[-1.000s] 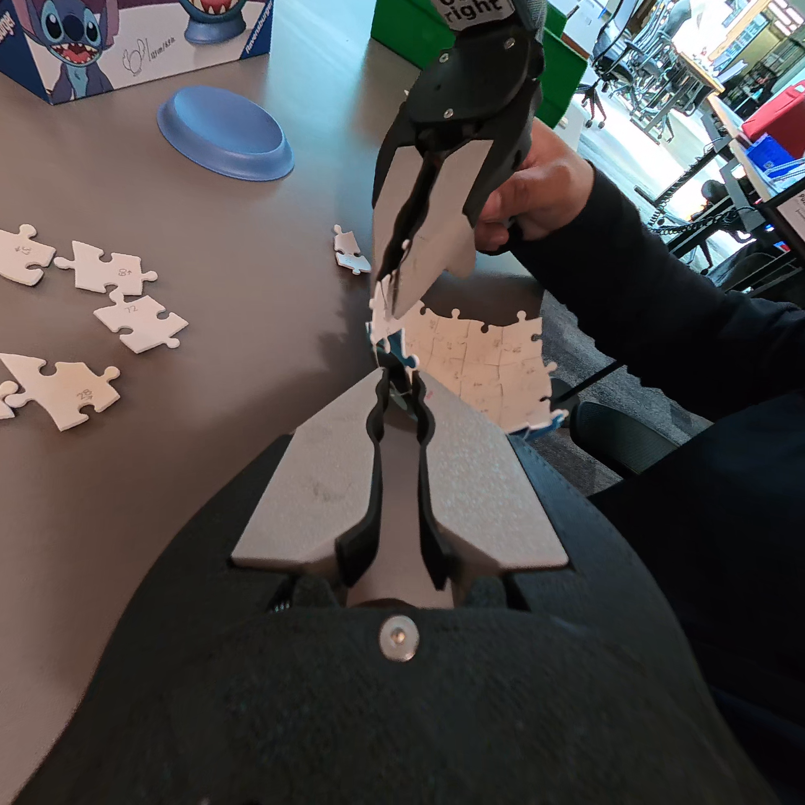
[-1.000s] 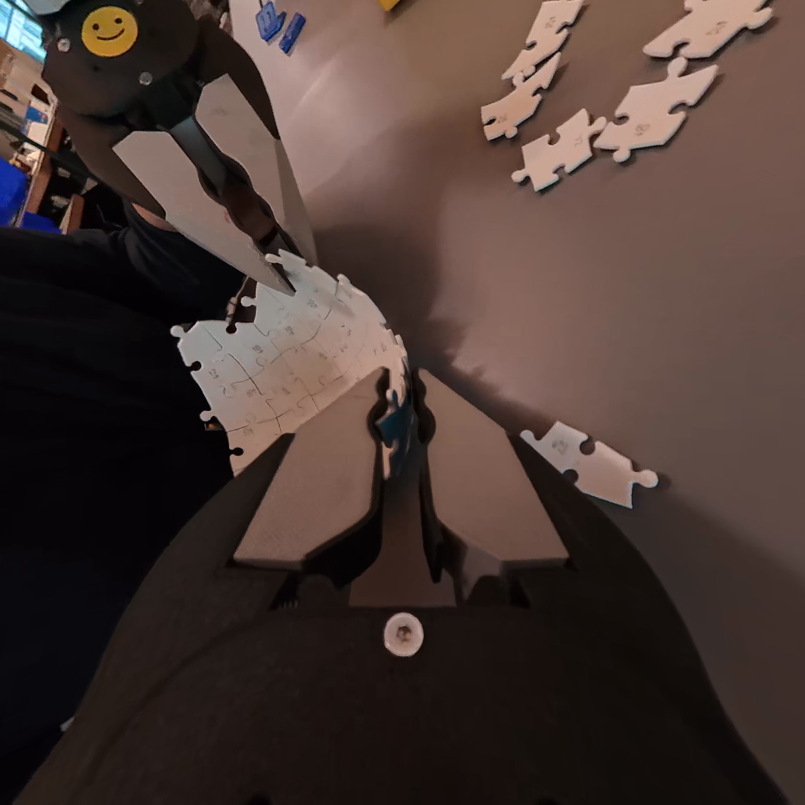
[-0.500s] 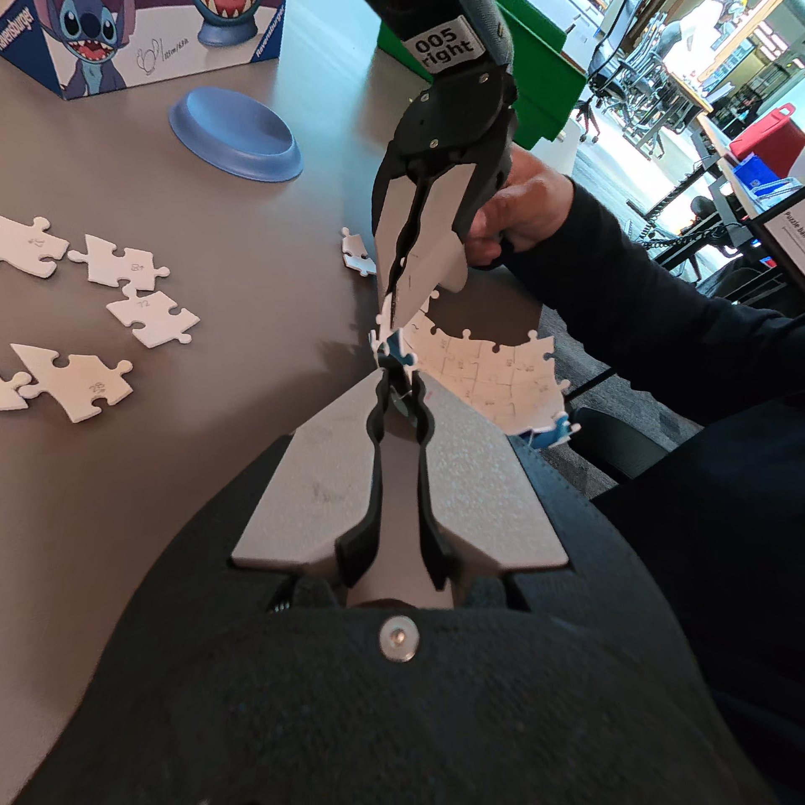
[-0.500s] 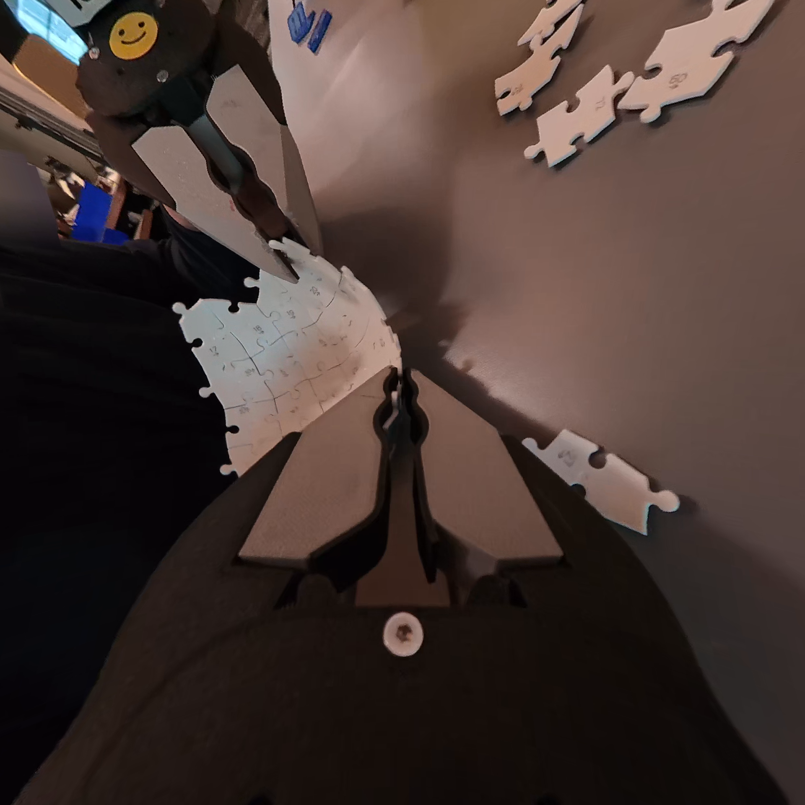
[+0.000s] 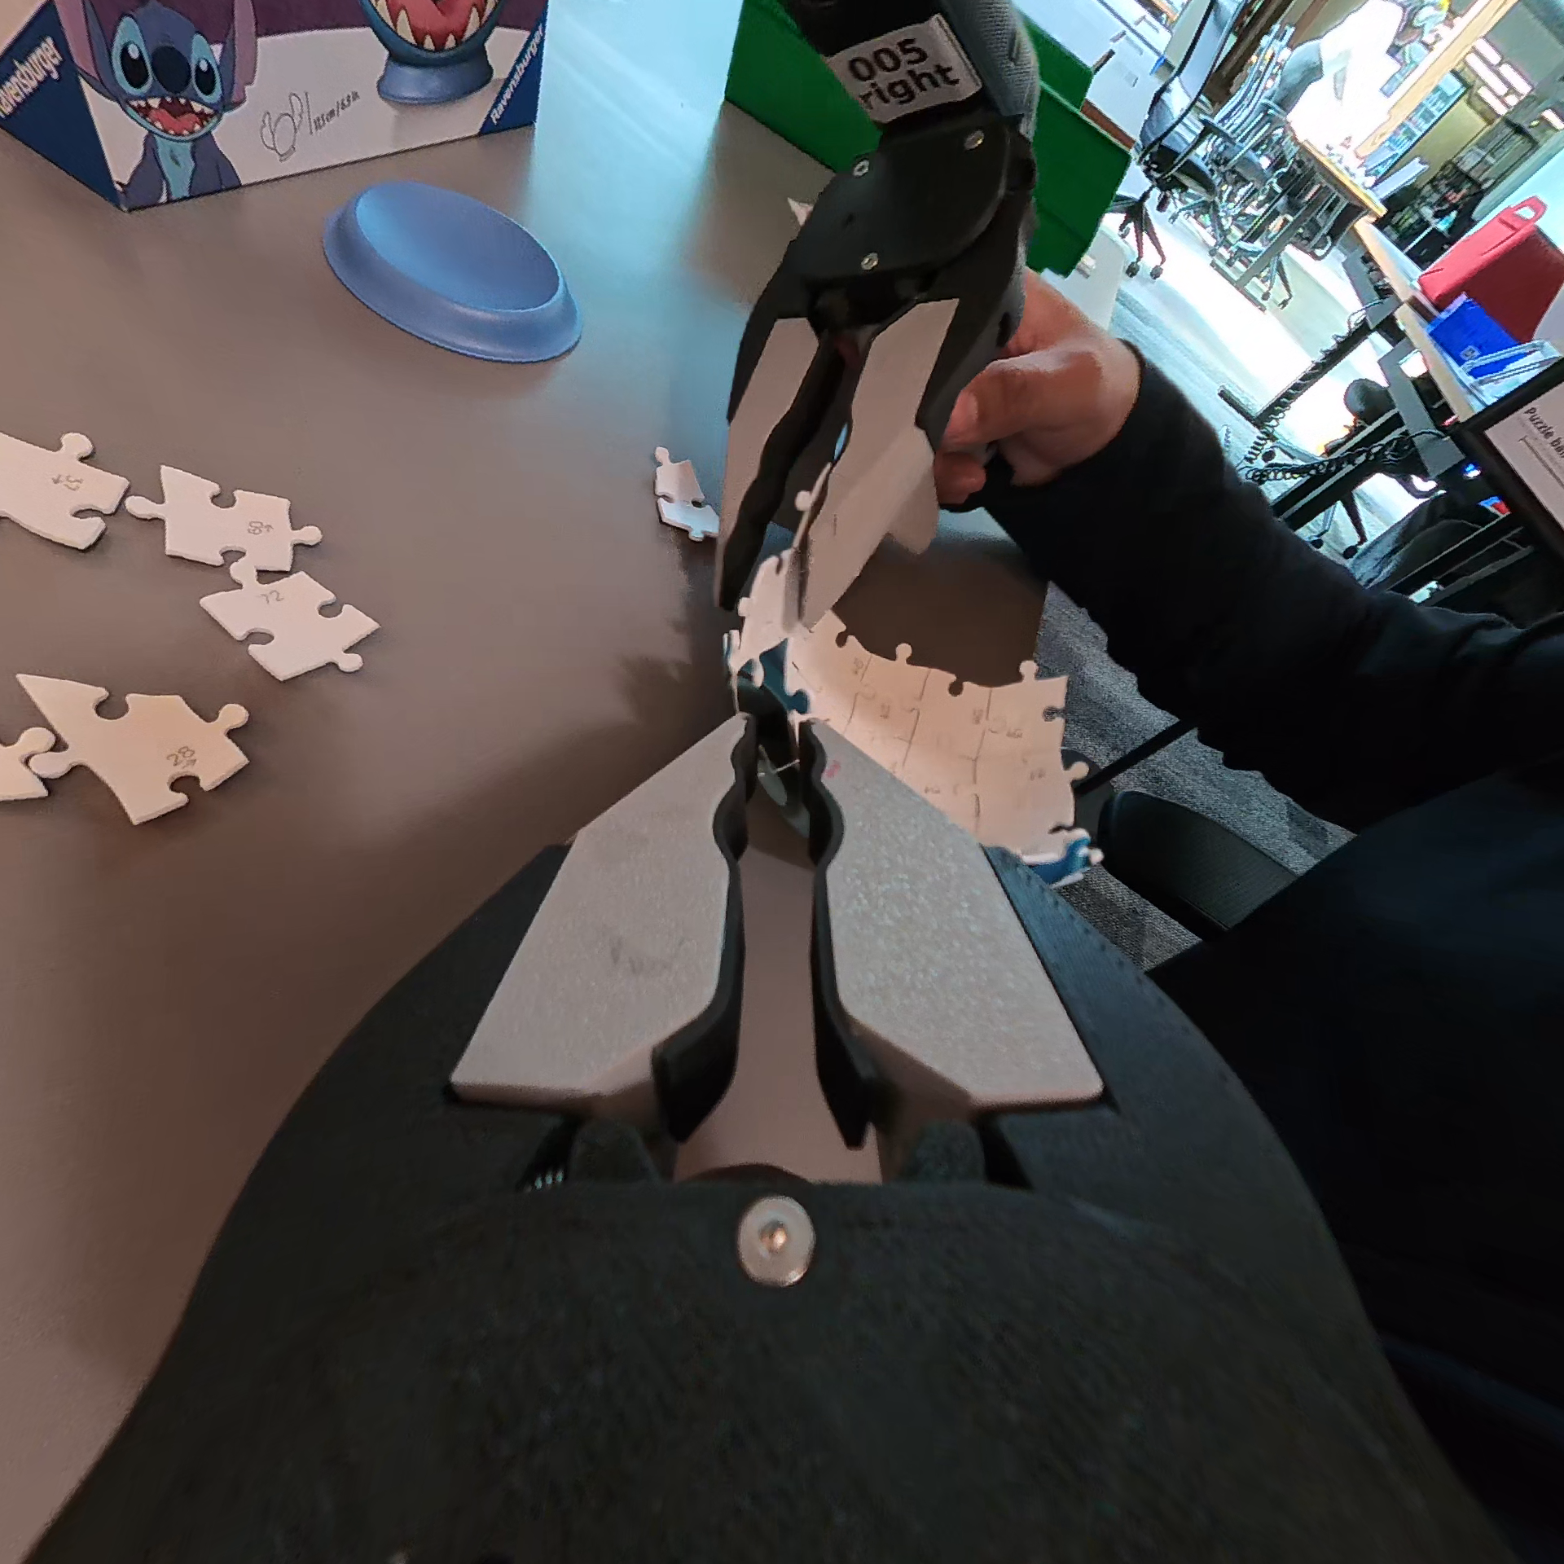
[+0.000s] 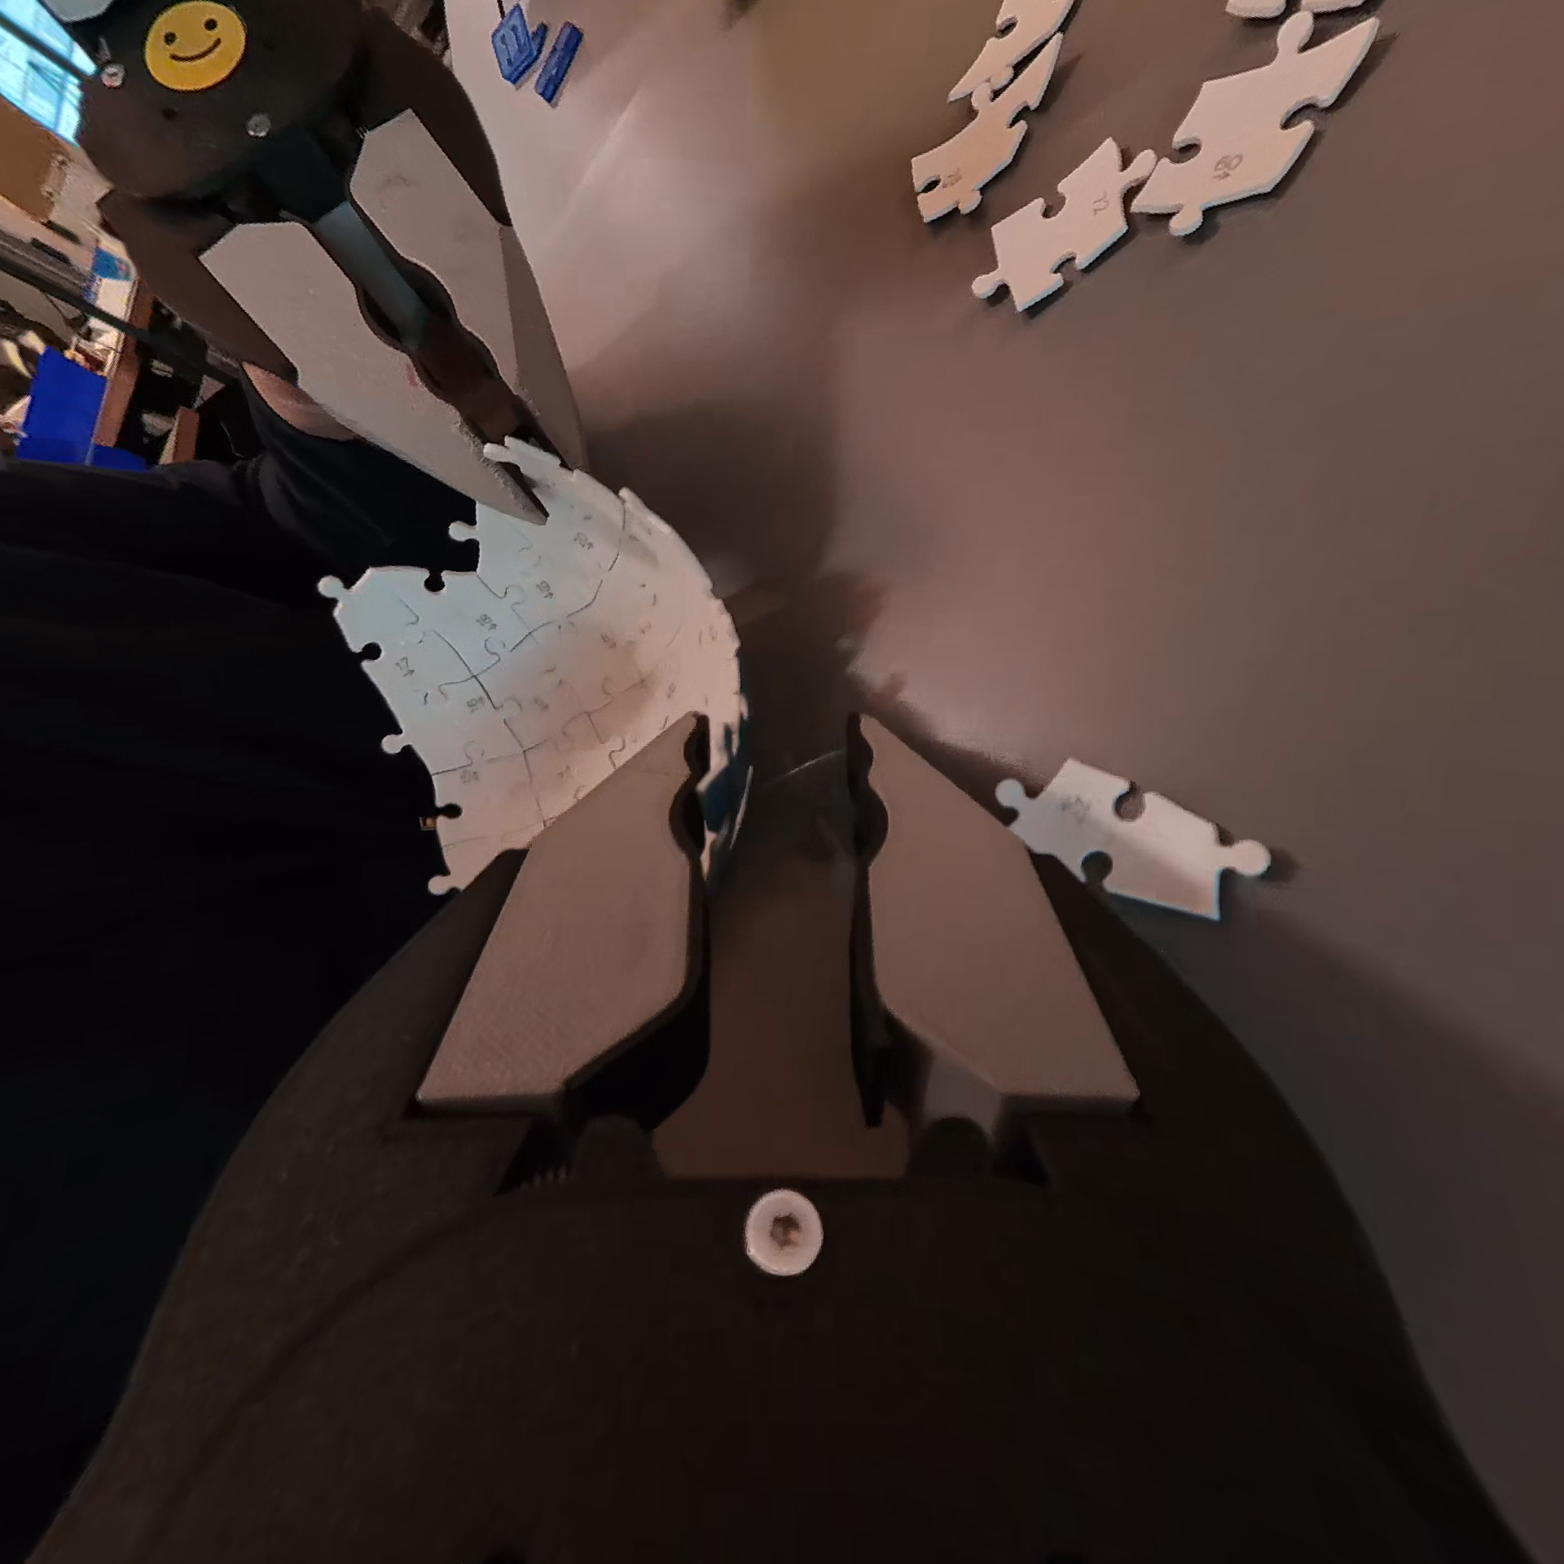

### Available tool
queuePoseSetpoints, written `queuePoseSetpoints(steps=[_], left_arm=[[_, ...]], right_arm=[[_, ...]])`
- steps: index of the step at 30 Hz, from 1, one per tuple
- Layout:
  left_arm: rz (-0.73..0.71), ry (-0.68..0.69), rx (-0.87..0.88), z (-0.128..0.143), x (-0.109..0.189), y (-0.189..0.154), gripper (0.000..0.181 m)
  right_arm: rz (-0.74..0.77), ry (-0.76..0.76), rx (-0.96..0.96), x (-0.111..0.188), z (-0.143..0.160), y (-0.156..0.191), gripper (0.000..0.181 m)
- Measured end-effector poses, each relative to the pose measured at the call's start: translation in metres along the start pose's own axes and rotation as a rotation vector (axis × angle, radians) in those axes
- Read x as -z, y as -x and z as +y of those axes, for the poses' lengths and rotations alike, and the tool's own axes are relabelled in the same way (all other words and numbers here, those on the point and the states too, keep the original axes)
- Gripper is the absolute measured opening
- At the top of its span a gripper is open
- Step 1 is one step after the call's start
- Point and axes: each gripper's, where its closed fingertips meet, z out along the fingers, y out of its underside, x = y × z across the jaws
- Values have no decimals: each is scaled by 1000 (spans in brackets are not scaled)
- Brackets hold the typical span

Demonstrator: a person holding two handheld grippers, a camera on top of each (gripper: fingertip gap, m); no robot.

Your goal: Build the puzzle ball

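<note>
Grey table (image 5: 474, 474) past the blue stand (image 5: 453, 267) holds loose pieces (image 5: 288, 622); curved shell (image 5: 956, 745) held off the table edge; left claw (image 5: 772, 735) pinching its rim; right claw (image 6: 772, 740) parted, empty; roughly a quarter built, most remains.

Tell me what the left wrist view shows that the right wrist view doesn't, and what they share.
Only the left wrist view shows the blue dish-shaped stand, the puzzle box, a green bin, the person's hand on the right gripper, and the room beyond. Only the right wrist view shows small blue pieces at the table's far edge and the left gripper's smiley sticker. Both show the curved assembled puzzle section off the table edge, loose white pieces, the brown table and both grippers at the section's rim.
</note>
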Motion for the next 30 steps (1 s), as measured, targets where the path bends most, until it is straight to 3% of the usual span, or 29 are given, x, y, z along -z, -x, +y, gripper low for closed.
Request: queuePoseSetpoints(steps=[8,12,14,30], left_arm=[[2,2,-4,0,-1,-3,6],[3,2,-7,0,0,-5,6],[2,4,-8,0,0,-6,7],[36,-71,21,-10,7,-5,8]], right_arm=[[-67,41,-64,-2,20,8,23],[-97,62,-103,-5,25,10,14],[-111,69,-113,-7,25,12,1],[-57,-19,48,-10,8,7,0]])
